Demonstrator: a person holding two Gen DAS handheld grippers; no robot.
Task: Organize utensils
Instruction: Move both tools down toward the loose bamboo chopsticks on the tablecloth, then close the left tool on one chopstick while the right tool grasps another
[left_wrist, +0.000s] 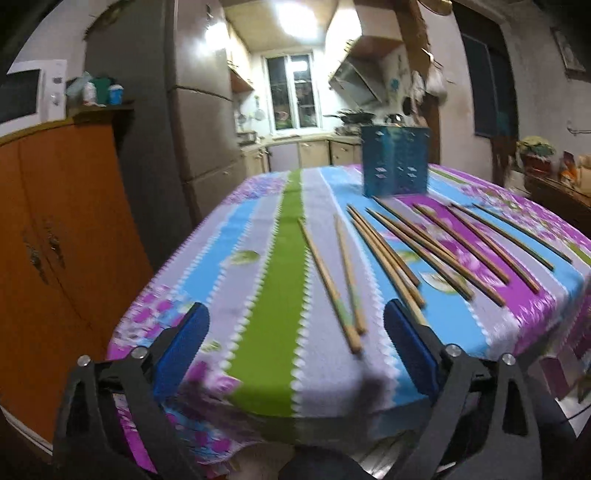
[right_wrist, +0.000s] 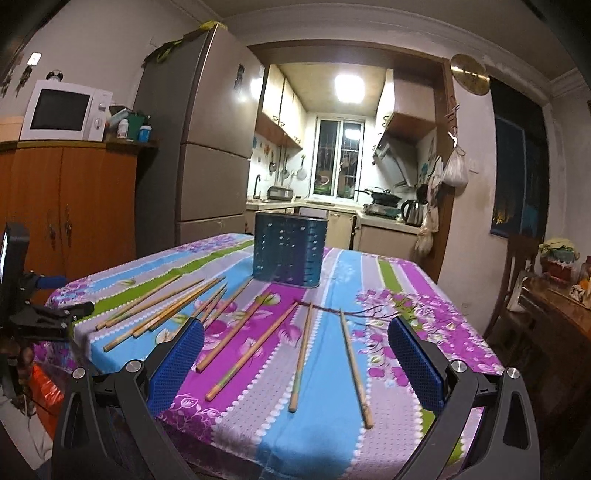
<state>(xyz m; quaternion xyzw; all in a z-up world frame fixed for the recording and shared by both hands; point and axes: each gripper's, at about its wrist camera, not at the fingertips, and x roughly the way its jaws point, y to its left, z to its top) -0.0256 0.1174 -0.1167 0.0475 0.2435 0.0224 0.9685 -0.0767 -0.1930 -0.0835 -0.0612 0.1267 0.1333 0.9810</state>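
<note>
Several wooden chopsticks (left_wrist: 402, 243) lie spread on the striped floral tablecloth (left_wrist: 269, 295); they also show in the right wrist view (right_wrist: 251, 347). A blue perforated utensil holder (left_wrist: 394, 160) stands upright at the table's far side, also in the right wrist view (right_wrist: 290, 253). My left gripper (left_wrist: 295, 328) is open and empty above the near table edge, with a chopstick pair (left_wrist: 338, 288) between its fingers. My right gripper (right_wrist: 295, 341) is open and empty above the near chopsticks. The left gripper (right_wrist: 55, 295) shows at the left edge of the right wrist view.
An orange wooden cabinet (left_wrist: 62, 236) with a microwave (right_wrist: 66, 110) stands left of the table, a tall fridge (right_wrist: 210, 147) behind it. A wooden sideboard (right_wrist: 554, 317) and chair stand to the right. The kitchen opens beyond the table.
</note>
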